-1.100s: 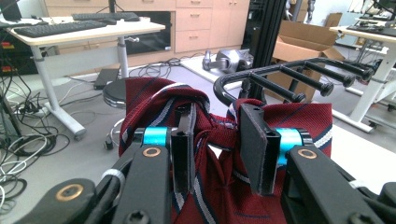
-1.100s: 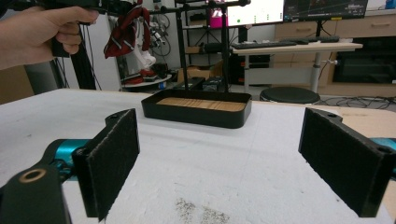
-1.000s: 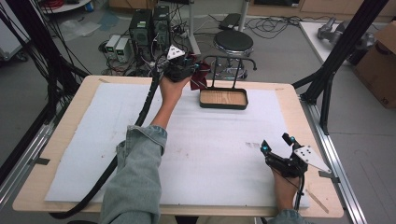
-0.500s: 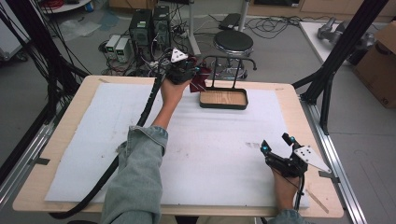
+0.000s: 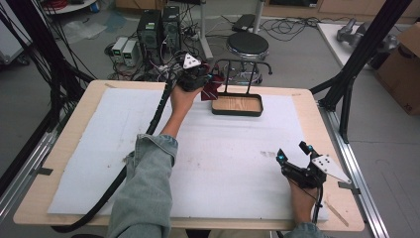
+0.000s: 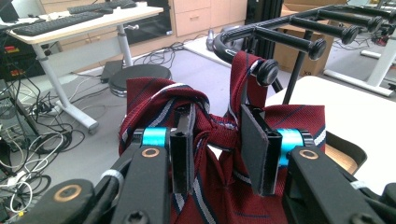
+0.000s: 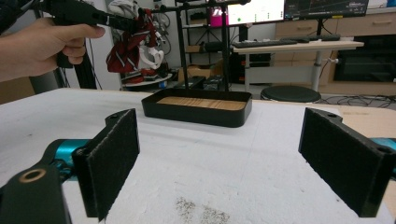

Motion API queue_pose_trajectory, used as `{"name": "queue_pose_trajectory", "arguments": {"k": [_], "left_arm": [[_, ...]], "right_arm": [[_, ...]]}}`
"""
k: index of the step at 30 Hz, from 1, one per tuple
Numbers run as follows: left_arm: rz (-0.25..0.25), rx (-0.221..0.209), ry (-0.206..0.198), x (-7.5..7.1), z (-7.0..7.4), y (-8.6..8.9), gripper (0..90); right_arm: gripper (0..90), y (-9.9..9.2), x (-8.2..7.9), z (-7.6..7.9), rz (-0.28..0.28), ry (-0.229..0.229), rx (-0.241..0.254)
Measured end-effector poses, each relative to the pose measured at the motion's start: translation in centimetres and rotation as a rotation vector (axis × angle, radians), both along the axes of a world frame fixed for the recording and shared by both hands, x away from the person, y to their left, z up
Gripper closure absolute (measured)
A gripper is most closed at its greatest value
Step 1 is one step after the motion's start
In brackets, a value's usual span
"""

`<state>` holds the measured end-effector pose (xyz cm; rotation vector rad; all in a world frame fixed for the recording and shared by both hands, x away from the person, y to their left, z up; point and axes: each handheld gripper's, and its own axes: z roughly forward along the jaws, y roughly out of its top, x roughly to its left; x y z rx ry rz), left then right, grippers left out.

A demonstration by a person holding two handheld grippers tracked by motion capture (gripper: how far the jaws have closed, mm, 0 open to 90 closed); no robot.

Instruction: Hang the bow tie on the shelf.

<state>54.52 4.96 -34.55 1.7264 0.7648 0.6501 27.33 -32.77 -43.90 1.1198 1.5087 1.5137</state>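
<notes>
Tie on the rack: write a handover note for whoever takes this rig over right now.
Left gripper: jaws closed around the red striped tie, held up at the black rack.
Right gripper: open, empty, resting on the white mat near the person.
Done: part of the tie is draped over a rack peg.
Left, probably: settle the tie on the peg, release, withdraw. The wooden tray base is empty.

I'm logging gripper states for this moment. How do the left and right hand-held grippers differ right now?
The left hand-held gripper is raised at the black metal rack with its wood-bottomed tray, while the right hand-held gripper sits low over the white table cover near the front edge. The left one's jaws are closed on a dark red striped necktie; the right one's jaws are spread wide, holding nothing. Both have black jaws with blue fittings.
</notes>
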Motion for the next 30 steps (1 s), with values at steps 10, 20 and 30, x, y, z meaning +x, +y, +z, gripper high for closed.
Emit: {"name": "queue_pose_trajectory", "arguments": {"k": [10, 20, 30], "left_arm": [[-0.006, 0.021, -0.005, -0.1, 0.0, 0.0, 62.0], [-0.017, 0.043, -0.006, -0.5, 0.2, 0.5, 56.4], [-0.055, 0.090, 0.000, -2.0, 0.9, 1.9, 52.2]], "right_arm": [[11.5, 0.0, 0.0, 0.0, 0.000, 0.001, 0.000], [11.5, 0.0, 0.0, 0.0, 0.000, 0.000, 0.000], [11.5, 0.0, 0.0, 0.0, -0.003, 0.001, -0.002]]}}
